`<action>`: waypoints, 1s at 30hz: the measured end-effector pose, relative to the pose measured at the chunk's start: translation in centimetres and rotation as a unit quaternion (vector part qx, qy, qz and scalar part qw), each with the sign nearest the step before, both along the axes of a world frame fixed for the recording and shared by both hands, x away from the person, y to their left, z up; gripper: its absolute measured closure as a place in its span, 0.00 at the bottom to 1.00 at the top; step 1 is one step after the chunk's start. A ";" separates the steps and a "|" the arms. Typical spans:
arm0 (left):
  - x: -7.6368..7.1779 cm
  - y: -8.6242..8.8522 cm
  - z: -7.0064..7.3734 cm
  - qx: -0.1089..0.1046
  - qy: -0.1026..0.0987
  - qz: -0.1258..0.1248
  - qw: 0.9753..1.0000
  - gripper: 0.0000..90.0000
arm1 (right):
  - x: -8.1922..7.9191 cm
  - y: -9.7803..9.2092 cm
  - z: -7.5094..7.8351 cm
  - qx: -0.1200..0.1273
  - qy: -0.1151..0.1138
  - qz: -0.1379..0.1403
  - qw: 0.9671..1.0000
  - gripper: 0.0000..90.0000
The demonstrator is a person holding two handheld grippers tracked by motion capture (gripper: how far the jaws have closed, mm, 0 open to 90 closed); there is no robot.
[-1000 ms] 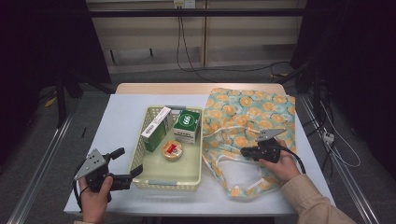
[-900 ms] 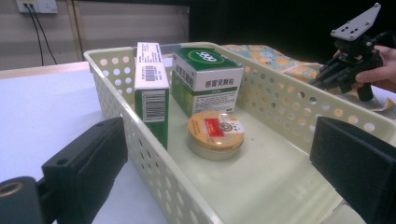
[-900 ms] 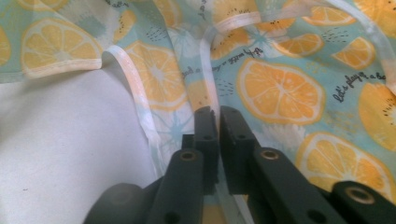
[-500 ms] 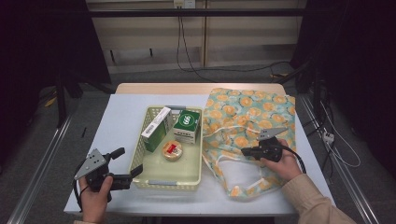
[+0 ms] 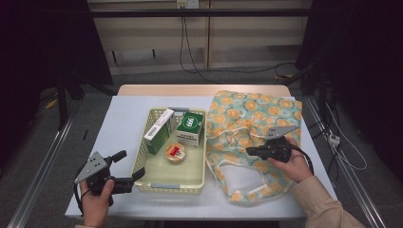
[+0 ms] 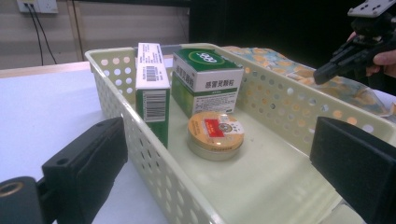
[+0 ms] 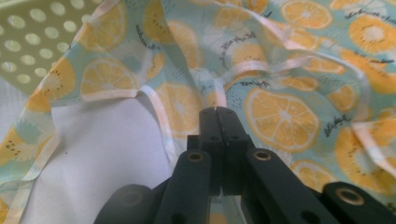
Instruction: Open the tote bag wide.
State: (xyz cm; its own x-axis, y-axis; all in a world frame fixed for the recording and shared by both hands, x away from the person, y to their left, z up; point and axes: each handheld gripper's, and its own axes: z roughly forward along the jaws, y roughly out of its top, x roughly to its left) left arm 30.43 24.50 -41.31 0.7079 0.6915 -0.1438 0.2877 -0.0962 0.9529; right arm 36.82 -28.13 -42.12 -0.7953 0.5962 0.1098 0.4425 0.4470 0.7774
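Soft printed cloth bag (image 5: 254,126), perforated glossy plastic basket (image 5: 157,182), matt black tool (image 7: 218,112).

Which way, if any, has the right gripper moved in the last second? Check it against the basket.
No. The right gripper sits on the cloth bag, with the same gap from the basket and its right rim.

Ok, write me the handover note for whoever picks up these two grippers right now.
Left gripper: open, jaws either side of the near left corner of the basket, holding nothing.
Right gripper: jaws shut, tips at the fabric of the orange-print bag; whether cloth is pinched between them is hard to tell.
Things: the bag lies flat on the table, right of the basket. In the basket are a tall green and white box, a green box and a round tin.
Done: nothing is in the bag yet.
Left: probably open the bag and move the three items in.
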 end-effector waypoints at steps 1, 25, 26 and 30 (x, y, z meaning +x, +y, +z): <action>0.0 0.0 0.0 -0.001 0.000 0.000 1.000 0.05 | 0.2 -0.2 0.2 0.006 -0.001 -0.002 1.000 1.00; 0.0 -0.1 -0.2 0.002 0.004 -0.003 1.000 0.05 | 6.9 -2.9 1.3 0.020 0.016 -0.078 0.997 1.00; 0.0 0.0 -0.2 0.003 0.004 -0.003 1.000 0.05 | 7.2 -3.0 1.1 0.022 0.015 -0.084 0.996 1.00; 0.1 0.0 -0.3 0.000 0.005 -0.002 1.000 0.05 | 8.4 -3.4 0.3 0.022 0.017 -0.113 0.993 1.00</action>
State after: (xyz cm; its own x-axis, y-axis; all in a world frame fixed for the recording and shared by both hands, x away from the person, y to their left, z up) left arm 30.52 24.51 -41.60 0.7094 0.6883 -0.1518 0.2976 -0.0972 0.9497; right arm 45.18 -31.50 -41.77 -0.6369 0.7532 0.1641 0.5538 0.2990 0.7771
